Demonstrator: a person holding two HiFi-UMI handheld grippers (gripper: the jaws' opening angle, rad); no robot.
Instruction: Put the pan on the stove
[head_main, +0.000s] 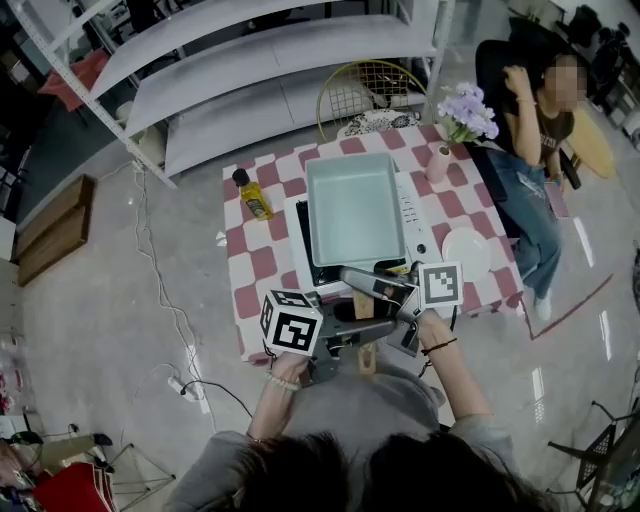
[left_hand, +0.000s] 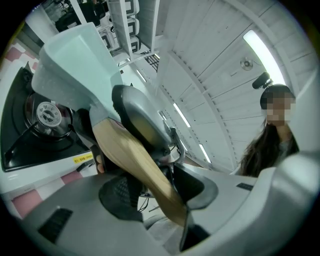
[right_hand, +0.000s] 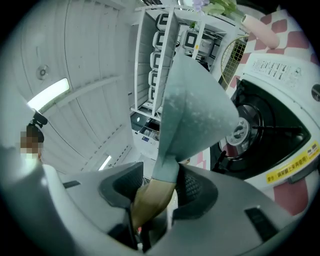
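A pale blue square pan (head_main: 355, 210) hangs over the white-and-black stove (head_main: 412, 215) on the checkered table. Its wooden handle (head_main: 366, 356) points toward me. My right gripper (head_main: 352, 280) is shut on the handle close to the pan. My left gripper (head_main: 372, 332) is shut on it lower down. In the left gripper view the handle (left_hand: 135, 160) runs slantwise between the pads, and the pan (left_hand: 75, 65) is tilted above the burner (left_hand: 48, 114). In the right gripper view the pads of the right gripper (right_hand: 155, 187) pinch the handle (right_hand: 150, 200) below the pan (right_hand: 195, 105), with the burner (right_hand: 240, 131) beneath.
An oil bottle (head_main: 255, 195) stands left of the stove. A white plate (head_main: 467, 248) and a pink vase with purple flowers (head_main: 440, 160) are to its right. A person sits at the table's right side (head_main: 530, 130). A wire chair (head_main: 370, 90) and shelves (head_main: 250, 70) stand behind.
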